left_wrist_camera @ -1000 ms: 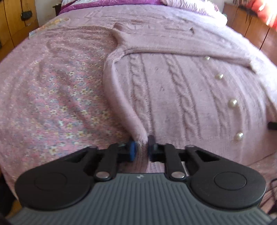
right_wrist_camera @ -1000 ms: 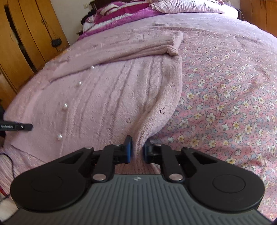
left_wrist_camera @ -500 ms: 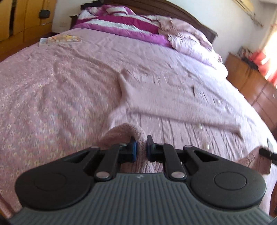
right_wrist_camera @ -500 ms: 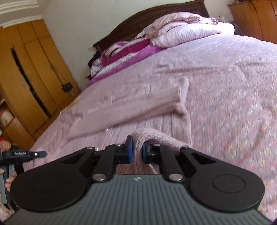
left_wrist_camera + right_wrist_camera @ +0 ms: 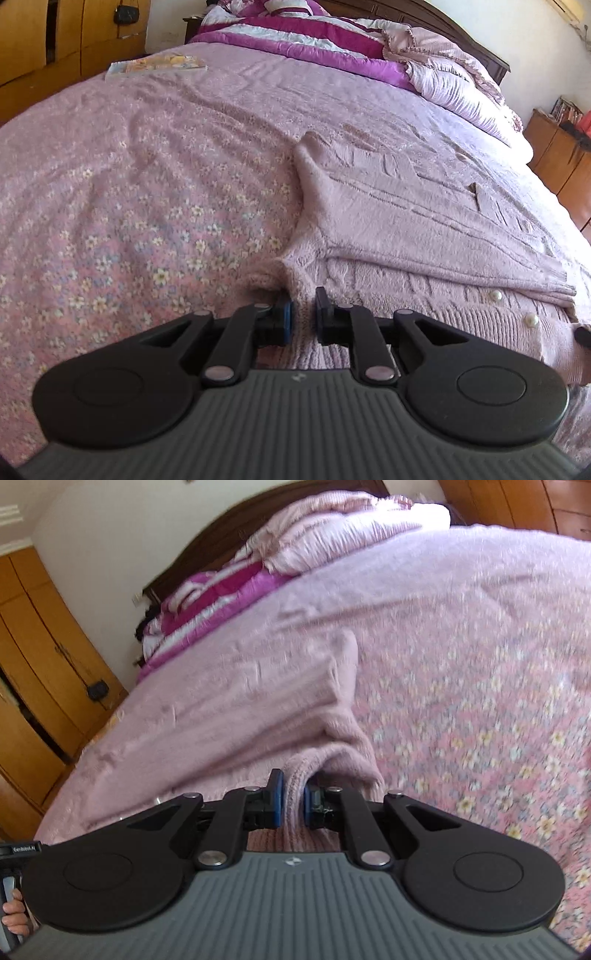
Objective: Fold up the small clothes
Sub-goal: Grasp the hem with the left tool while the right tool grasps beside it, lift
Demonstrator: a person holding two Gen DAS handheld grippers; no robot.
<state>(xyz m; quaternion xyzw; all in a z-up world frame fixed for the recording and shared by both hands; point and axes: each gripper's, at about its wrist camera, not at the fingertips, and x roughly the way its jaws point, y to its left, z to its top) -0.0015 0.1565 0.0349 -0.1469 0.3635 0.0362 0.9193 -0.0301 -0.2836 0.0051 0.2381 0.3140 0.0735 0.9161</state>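
Note:
A pale pink cable-knit cardigan (image 5: 388, 206) with pearl buttons (image 5: 495, 295) lies on the floral bedspread (image 5: 129, 221), its sleeves folded across the body. My left gripper (image 5: 303, 310) is shut on the hem corner at the garment's left side, with the knit bunched between the pads. My right gripper (image 5: 291, 797) is shut on the opposite hem corner of the cardigan (image 5: 258, 709), a fold of ribbed knit pinched between its blue pads. Both held corners are carried over the garment's lower part, close to the folded sleeves. The right wrist view is blurred.
A magazine (image 5: 155, 64) lies at the bed's far left. Striped purple bedding and pillows (image 5: 351, 40) pile at the headboard. Wooden wardrobes (image 5: 40, 672) stand left, a wooden dresser (image 5: 554, 155) right. A hand (image 5: 14, 912) holds the other gripper's handle at the right view's lower left.
Both grippers lifted the hem corners and carried them away from the bed's near edge toward the folded sleeves, doubling the cardigan's lower part over itself. Both views tilted up toward the headboard.

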